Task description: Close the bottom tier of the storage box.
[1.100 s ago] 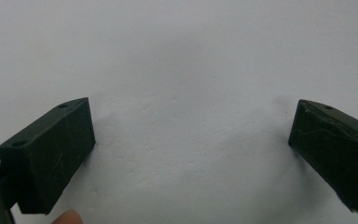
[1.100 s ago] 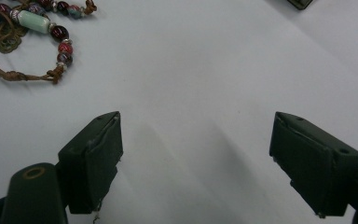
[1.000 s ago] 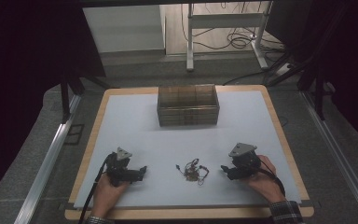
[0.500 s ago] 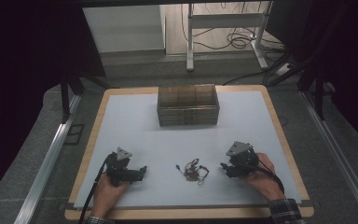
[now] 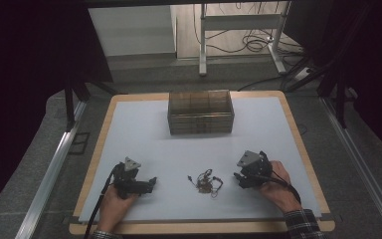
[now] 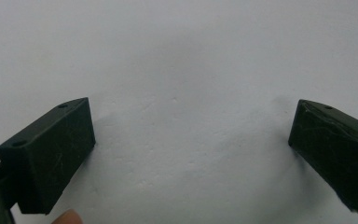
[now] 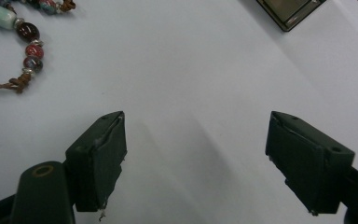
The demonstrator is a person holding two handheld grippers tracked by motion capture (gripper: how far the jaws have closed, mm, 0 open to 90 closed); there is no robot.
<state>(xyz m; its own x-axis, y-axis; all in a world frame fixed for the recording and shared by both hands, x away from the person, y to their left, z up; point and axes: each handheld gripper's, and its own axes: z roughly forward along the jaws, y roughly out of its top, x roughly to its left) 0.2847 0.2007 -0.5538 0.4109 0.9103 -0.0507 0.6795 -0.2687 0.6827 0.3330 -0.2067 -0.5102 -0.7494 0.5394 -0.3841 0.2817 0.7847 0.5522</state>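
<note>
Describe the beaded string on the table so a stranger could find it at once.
On the white table, look along the near edge, between the left gripper and the right gripper. The beaded string lies there: a small tangle of brown cord with red and pale green beads, unlike the brown box farther back.

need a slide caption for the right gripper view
Open right hand-held gripper over the white table sheet, with a beaded cord bracelet at upper left and a brown box corner at top.

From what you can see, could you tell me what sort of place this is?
Probably a lab bench for recording handling work: a white mat on a wood-edged table, a gripper in each hand, left gripper and right gripper, and loose cables on the floor behind.
</note>
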